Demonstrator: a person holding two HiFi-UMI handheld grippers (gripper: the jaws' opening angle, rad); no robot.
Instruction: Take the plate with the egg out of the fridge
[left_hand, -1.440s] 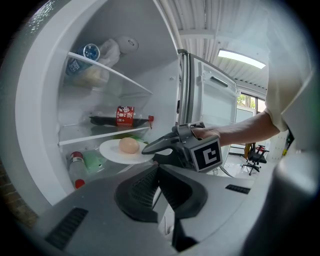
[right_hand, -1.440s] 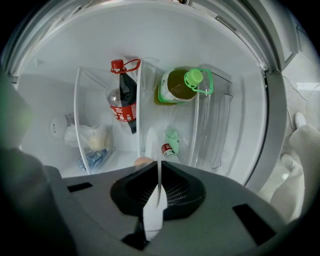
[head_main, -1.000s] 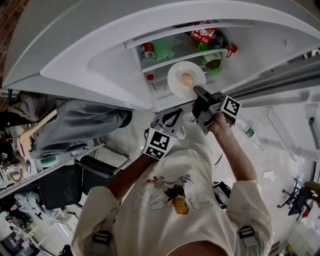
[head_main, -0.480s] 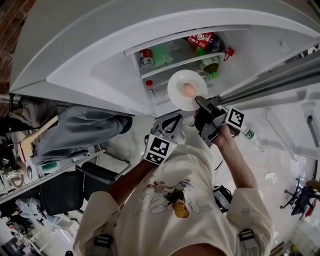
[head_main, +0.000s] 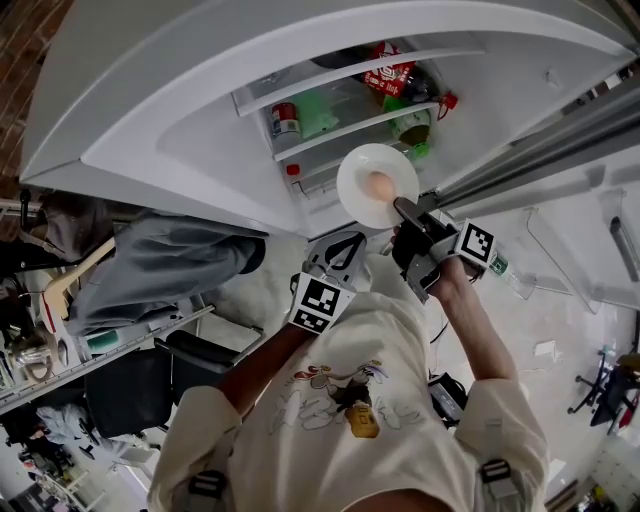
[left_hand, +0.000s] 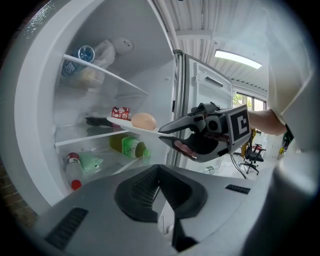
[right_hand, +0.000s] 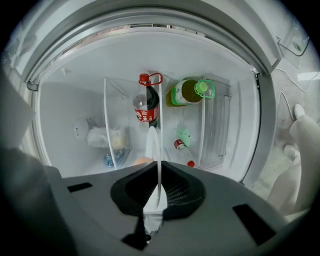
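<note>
A white plate (head_main: 372, 170) with a tan egg (head_main: 379, 185) on it hangs level in front of the open fridge (head_main: 300, 160), just outside the shelves. My right gripper (head_main: 402, 207) is shut on the plate's near rim. In the right gripper view the plate (right_hand: 154, 145) stands edge-on between the jaws, with the egg (right_hand: 142, 161) peeking out on its left. The left gripper view shows plate (left_hand: 122, 124), egg (left_hand: 143, 120) and right gripper (left_hand: 162, 135) from the side. My left gripper (head_main: 352, 238) hangs below the plate, shut and holding nothing.
Inside the fridge are a cola bottle (right_hand: 145, 107), a green bottle (right_hand: 187, 92), a small red-capped bottle (right_hand: 181, 146) and a bagged item (right_hand: 102, 136) on glass shelves. The fridge door (head_main: 560, 150) stands open at the right. A grey garment (head_main: 160, 260) and a black chair (head_main: 130, 375) are at the left.
My right gripper has drawn the plate with the egg a little further out of the fridge, toward me. The left gripper has hardly moved.
</note>
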